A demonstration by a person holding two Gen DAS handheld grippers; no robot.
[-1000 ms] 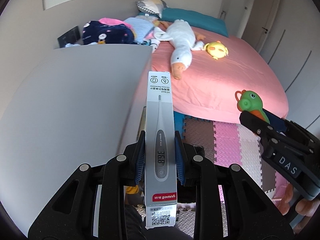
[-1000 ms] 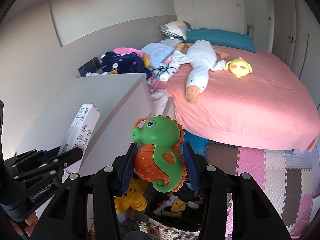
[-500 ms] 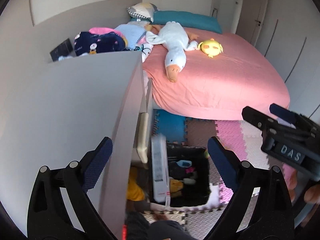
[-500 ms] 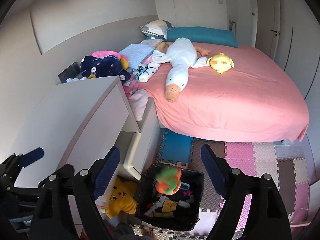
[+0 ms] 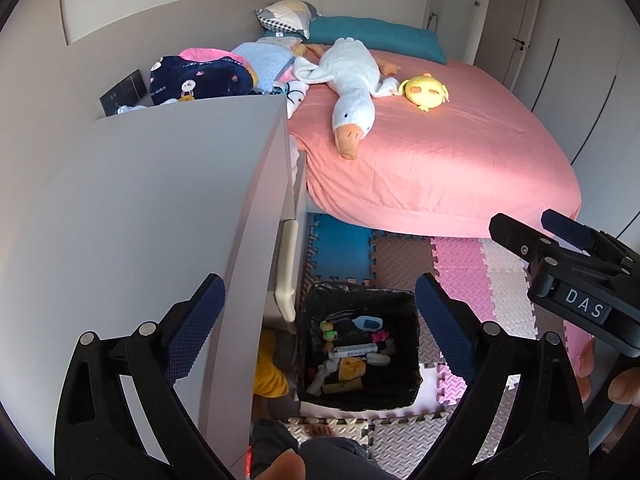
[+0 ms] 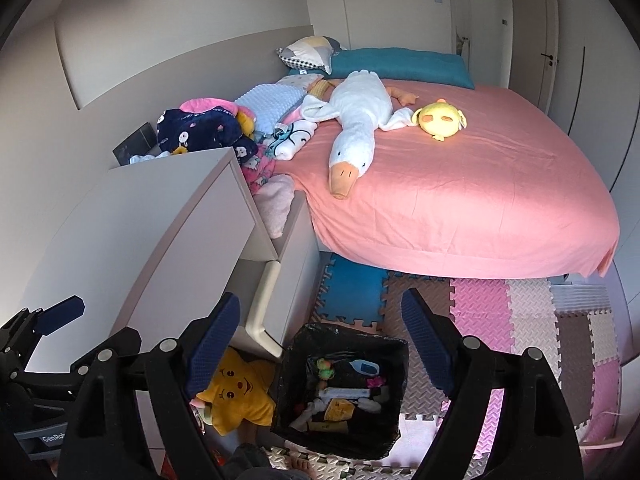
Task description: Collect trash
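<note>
Both my left hand-held gripper and right hand-held gripper gape wide, empty, above the black-lined square trash bin holding small discarded items. Next: scan the grey tabletop, then the pink bed.

Soft, even daylight — sharp centre, strong fisheye bending and dark vignette at the corners.

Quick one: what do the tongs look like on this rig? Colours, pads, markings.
Both are matte black plastic frames with silver screw heads at the joints. The left tongs and right tongs carry dark blue knurled pads. Side on, the right unit bears a white "DAS" label; the left shows "GenRob" lettering. No cables or sleeves visible.
</note>
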